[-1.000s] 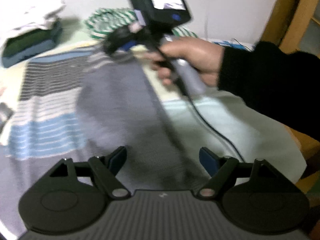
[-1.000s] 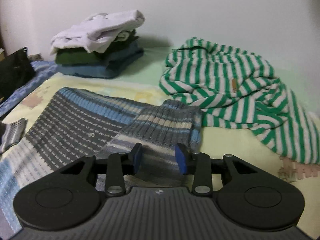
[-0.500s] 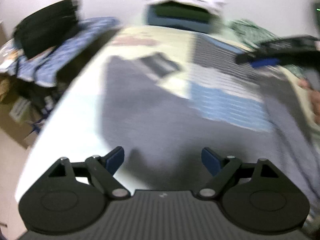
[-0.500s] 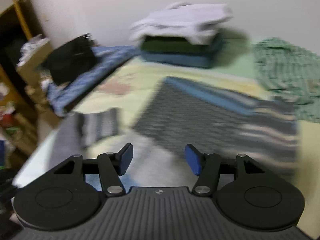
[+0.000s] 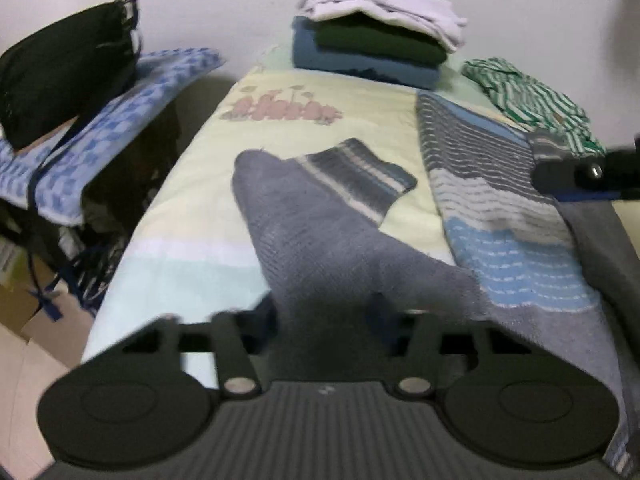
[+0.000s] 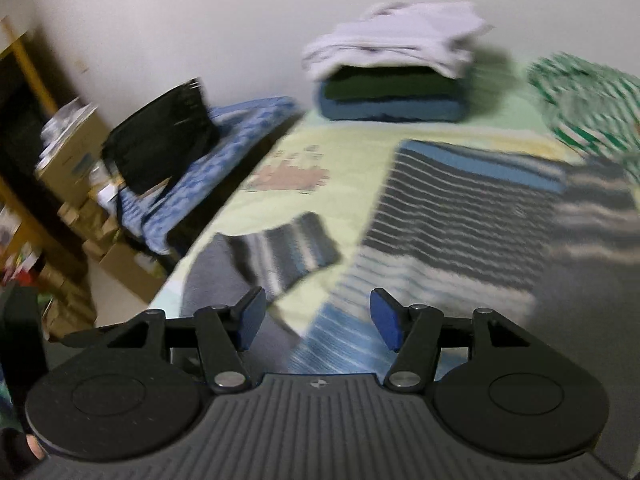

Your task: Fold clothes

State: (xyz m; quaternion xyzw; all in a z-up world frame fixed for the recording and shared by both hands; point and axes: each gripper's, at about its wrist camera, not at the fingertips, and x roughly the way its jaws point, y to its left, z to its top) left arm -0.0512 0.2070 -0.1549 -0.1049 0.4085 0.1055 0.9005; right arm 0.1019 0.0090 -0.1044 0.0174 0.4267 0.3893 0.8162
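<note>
**Q:** What is lying on the bed [image 5: 192, 184]?

**A:** One grey striped sweater [image 5: 492, 200] is lying spread across the pale yellow bedcover, its body banded in dark grey, cream and light blue. One sleeve [image 5: 320, 216] is stretching out to the left, its striped cuff [image 5: 360, 178] turning back toward the body.

**Q:** And the grippers?

**A:** The left gripper [image 5: 322, 316] is hovering low over the plain grey upper end of that sleeve, its fingers blurred and partly spread; whether they are touching the cloth cannot be told. The right gripper [image 6: 318, 320] is hanging with its two blue-padded fingers [image 6: 250, 318] standing wide apart, holding nothing, above the gap between cuff and sweater body. It is also showing as a dark shape at the right edge of the left wrist view, over the sweater's far side.

**Q:** How many other garments are showing?

**A:** One stack of folded clothes [image 5: 372, 36] is sitting at the head of the bed against the white wall: a white layer on top, dark green beneath, blue at the bottom. One green-and-white striped top [image 5: 532, 96] is lying crumpled beside it, just past the sweater's collar end.

**Q:** Any writing or labels?

**A:** None is reading clearly. A pink cartoon print [image 5: 284, 110] is decorating the bedcover. Left of the bed, one black bag [image 5: 68, 68] is resting on a blue checked cushion [image 5: 132, 92], with cardboard boxes [image 6: 120, 264] standing on the floor beyond.
</note>
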